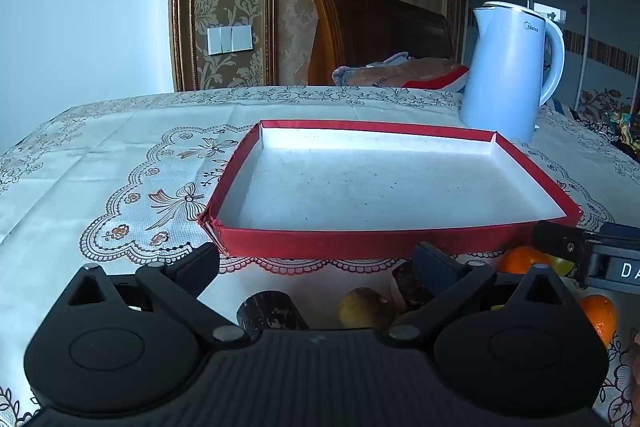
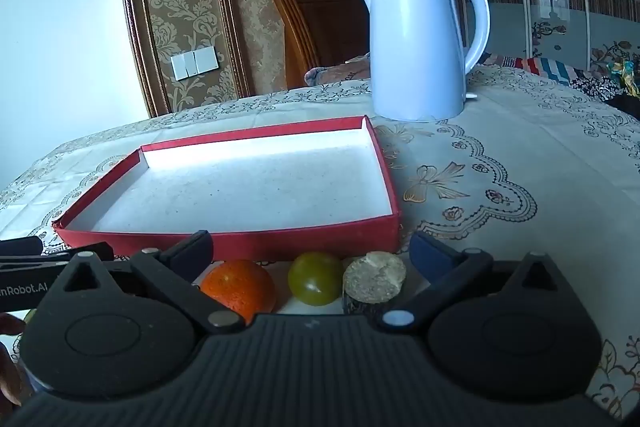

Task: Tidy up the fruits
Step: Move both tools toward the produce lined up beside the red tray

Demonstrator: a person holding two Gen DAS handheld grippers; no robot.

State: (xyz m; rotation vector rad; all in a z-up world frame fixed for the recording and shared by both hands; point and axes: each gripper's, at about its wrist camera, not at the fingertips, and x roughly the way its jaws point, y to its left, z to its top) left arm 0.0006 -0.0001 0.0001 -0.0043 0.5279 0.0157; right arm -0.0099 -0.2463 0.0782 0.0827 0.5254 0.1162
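A shallow red tray (image 2: 240, 241) with a white, lightly speckled floor is sitting on a cream lace-patterned tablecloth (image 2: 520, 155), with nothing lying inside it. The fruits are resting in a row on the cloth just in front of the tray's near wall. In the right wrist view, a bright orange (image 2: 239, 287) with pebbled skin is lying beside a glossy green tomato (image 2: 315, 278), and next to that a short cut stub (image 2: 374, 281) with dark bark-like skin and a pale, rough top is standing upright. The right gripper (image 2: 312, 251) is hovering over these with its fingers spread wide, holding nothing. In the left wrist view, the left gripper (image 1: 316, 263) is likewise gaping apart above a dark cylinder (image 1: 272, 311) and a dull yellow-brown fruit (image 1: 366, 307). A white kettle (image 2: 420, 43) is standing behind the tray.
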